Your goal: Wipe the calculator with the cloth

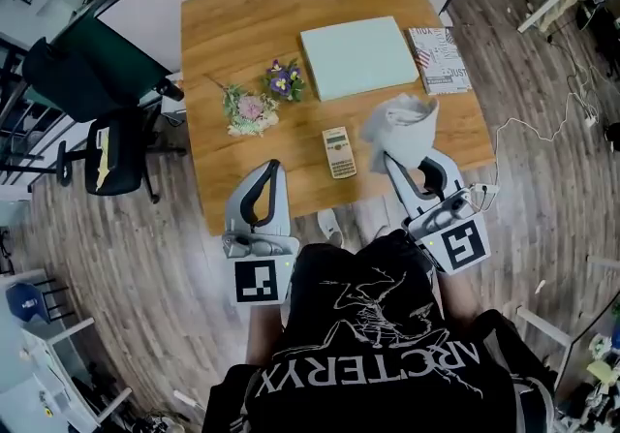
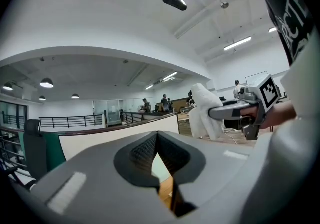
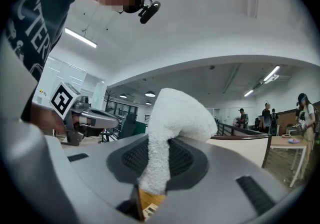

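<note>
A small cream calculator (image 1: 338,151) lies flat near the front edge of the wooden table (image 1: 242,15). My right gripper (image 1: 392,161) is just right of it, shut on a white cloth (image 1: 402,125) that bunches above the jaws. In the right gripper view the cloth (image 3: 172,118) fills the gap between the jaws, and a corner of the calculator (image 3: 150,211) shows below. My left gripper (image 1: 272,169) hovers at the table's front edge, left of the calculator, shut with nothing in it (image 2: 157,136). The left gripper view also shows the cloth (image 2: 202,110) hanging from the right gripper.
A pale green flat case (image 1: 356,55) lies at the back of the table, with a printed book (image 1: 439,59) to its right. Two small flower bunches (image 1: 252,111) (image 1: 284,80) lie left of the calculator. A black office chair (image 1: 107,155) stands left of the table.
</note>
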